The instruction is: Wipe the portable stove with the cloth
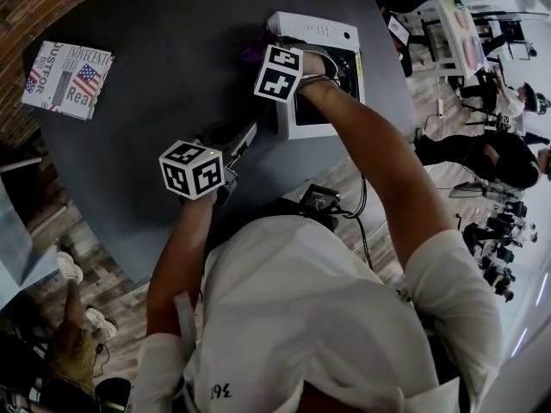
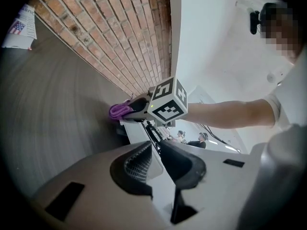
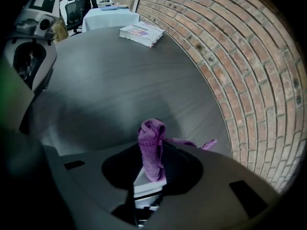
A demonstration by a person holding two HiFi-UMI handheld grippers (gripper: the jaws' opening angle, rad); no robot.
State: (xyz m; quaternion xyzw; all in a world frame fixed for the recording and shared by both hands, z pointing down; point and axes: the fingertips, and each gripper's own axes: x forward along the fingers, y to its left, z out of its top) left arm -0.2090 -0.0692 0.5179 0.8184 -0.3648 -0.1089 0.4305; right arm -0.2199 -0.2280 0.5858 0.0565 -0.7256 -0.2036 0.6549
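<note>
Writing first. The book (image 1: 67, 78) at the upper left of the head view shows a flag and the words "INNOCENTS" and "Real"; we cannot read the rest of its cover. We see no readable brand on the stove (image 1: 323, 34). Each claw's cube carries black-and-white square markers only.

Right claw (image 3: 153, 163): closed on the purple cloth (image 3: 151, 137), which stands up in a bunched fold between the jaws, with a loose tail trailing towards the right of the frame. A white edge of the stove shows just beneath the cloth. In the head view this claw is over the stove's left side, upper centre of the frame.

Left claw (image 2: 157, 145): jaws together at the tips, nothing between them. It points at the stove from the lower left and, in the head view, sits apart from it.

Edges and room. The stove sits near the right rim of the dark round worktop (image 1: 172, 50). The book is well apart from it, near the left rim. Between the two we note a wide stretch of dark surface. In the right gripper view a brick wall (image 3: 240, 56) follows the curved far rim along the right of the frame.
</note>
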